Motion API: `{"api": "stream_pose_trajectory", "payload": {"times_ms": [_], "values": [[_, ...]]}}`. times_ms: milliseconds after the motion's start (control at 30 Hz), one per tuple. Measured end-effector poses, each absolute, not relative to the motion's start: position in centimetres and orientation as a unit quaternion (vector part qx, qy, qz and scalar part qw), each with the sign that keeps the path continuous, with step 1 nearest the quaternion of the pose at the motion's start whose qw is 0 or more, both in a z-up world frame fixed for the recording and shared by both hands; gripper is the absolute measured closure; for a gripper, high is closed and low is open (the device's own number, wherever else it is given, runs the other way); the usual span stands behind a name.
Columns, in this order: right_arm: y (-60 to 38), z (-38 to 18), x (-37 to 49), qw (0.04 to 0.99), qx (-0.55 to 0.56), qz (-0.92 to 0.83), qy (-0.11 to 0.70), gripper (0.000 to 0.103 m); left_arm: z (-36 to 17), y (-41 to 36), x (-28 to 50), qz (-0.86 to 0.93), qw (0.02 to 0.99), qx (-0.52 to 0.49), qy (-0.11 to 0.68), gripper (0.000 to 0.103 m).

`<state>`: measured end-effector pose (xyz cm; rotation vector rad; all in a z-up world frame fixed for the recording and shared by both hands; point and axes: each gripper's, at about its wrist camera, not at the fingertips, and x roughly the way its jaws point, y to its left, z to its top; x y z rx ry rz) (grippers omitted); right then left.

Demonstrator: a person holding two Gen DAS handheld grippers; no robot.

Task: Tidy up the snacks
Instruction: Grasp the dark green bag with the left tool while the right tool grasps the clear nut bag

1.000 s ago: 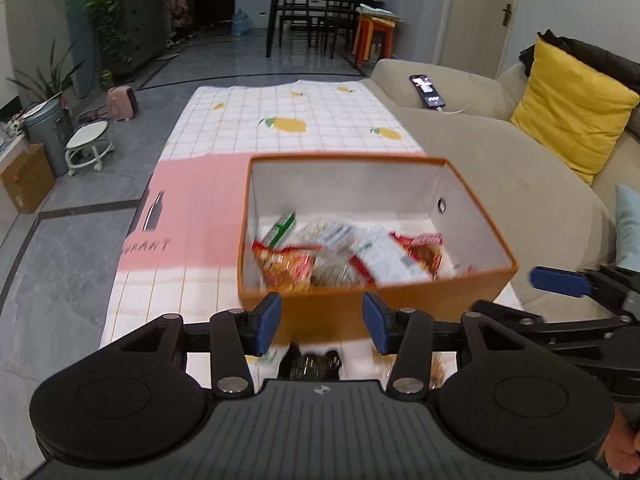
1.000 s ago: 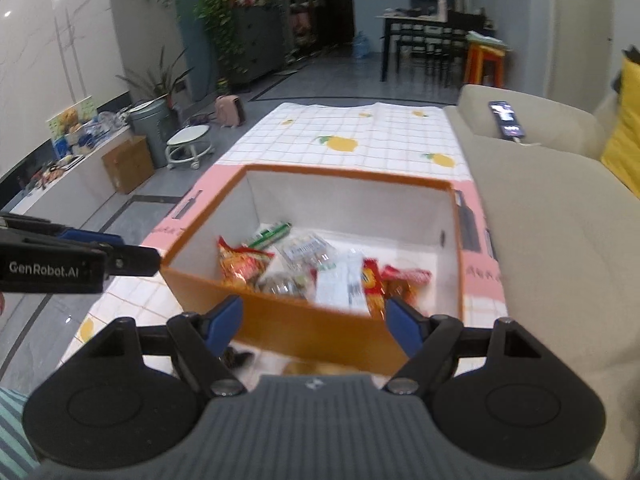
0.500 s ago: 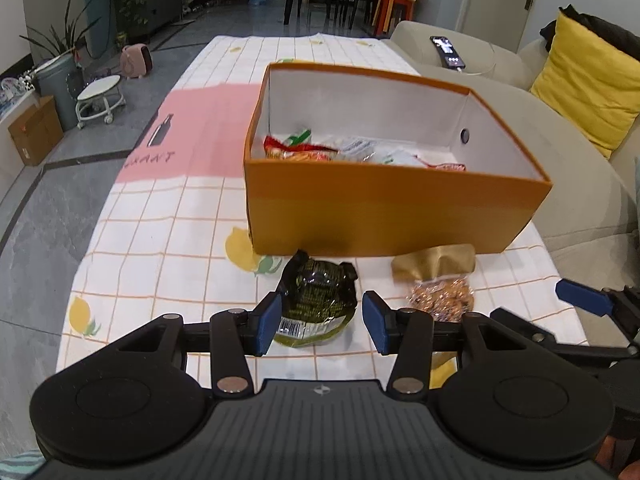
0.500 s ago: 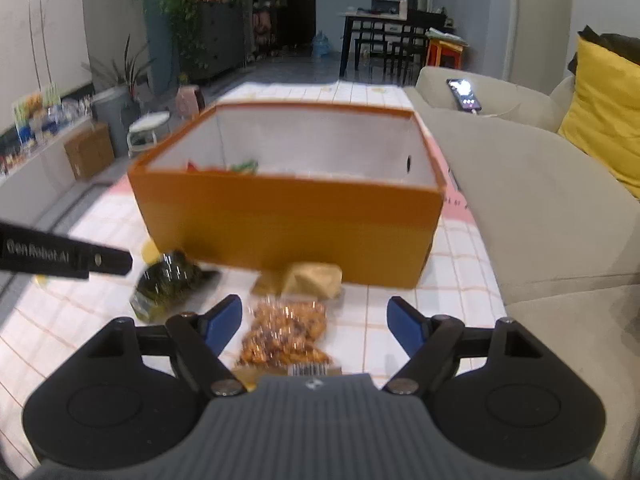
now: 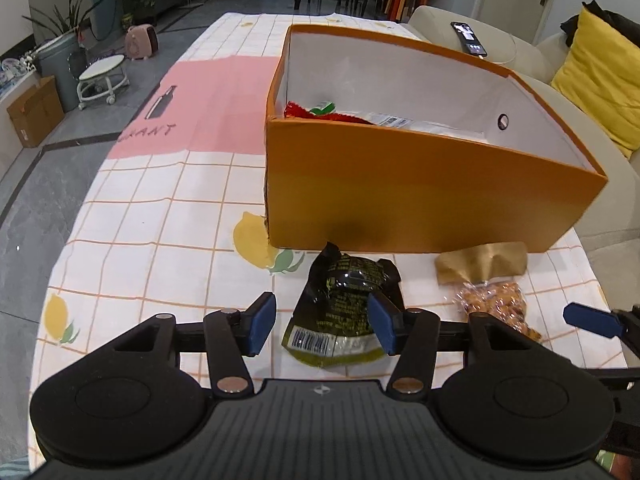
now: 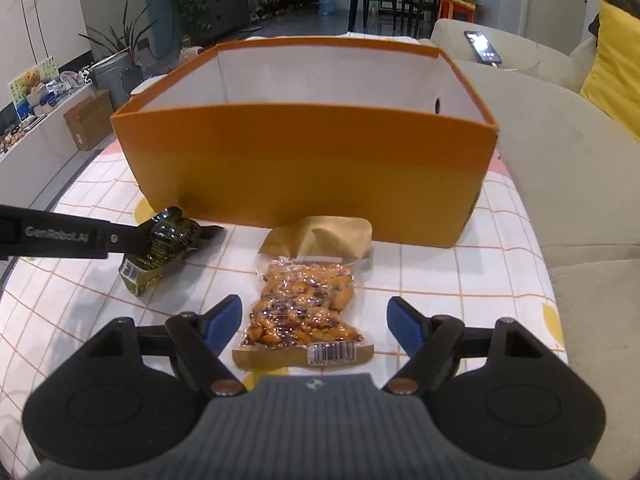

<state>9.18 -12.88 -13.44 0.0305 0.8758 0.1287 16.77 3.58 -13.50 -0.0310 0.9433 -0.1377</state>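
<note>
An orange box [image 5: 420, 196] [image 6: 304, 168] stands on the checked tablecloth with several snack packets [image 5: 360, 118] inside. In front of it lie a dark green packet [image 5: 340, 308] [image 6: 164, 246] and a clear bag of golden-brown snacks [image 6: 304, 312] [image 5: 496, 308] with a tan top. My left gripper [image 5: 322, 326] hangs low over the green packet, its jaws opening, the packet between the blue pads without being pressed. My right gripper [image 6: 314, 322] is open, straddling the snack bag without touching it.
A beige sofa [image 6: 568, 168] with a yellow cushion [image 5: 600, 76] and a phone [image 5: 468, 38] runs along the table's right side. The table edge [image 5: 60, 264] drops to grey floor on the left, where a cardboard box [image 5: 32, 112] and a stool [image 5: 102, 78] stand.
Both grippers have come down from above the box to just over the tablecloth in front of it. The left jaws have spread wider around the green packet.
</note>
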Motion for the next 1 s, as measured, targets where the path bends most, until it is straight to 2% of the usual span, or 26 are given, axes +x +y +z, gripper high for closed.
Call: {"api": "stream_pose_trajectory", "payload": {"times_ms": [400,733,833,900,967,1000], "values": [[-12.6,-15.6,11.2,0.893,0.019,0.067,0.445,0.026,-15.4,3.2,19.0,-0.088,0.879,-0.046,0.467,0.029],[-11.8,-16.9,11.4,0.893,-0.011,0.081,0.442,0.019,-16.4,1.9,18.9,-0.101,0.884,-0.024,0.456,0.030],[-11.6,-17.2,11.3,0.897,-0.019,0.082,0.434,0.018,-16.5,1.6,18.7,-0.108,0.886,-0.023,0.450,0.039],[-11.5,-17.2,11.3,0.898,-0.022,0.083,0.431,0.018,-16.5,1.4,18.5,-0.115,0.887,-0.024,0.446,0.053],[-11.4,-17.3,11.3,0.900,-0.025,0.082,0.428,0.020,-16.5,1.0,18.4,-0.123,0.887,-0.023,0.444,0.061],[-11.4,-17.3,11.2,0.900,-0.025,0.083,0.427,0.020,-16.5,0.8,18.4,-0.121,0.887,-0.020,0.444,0.061]]}}
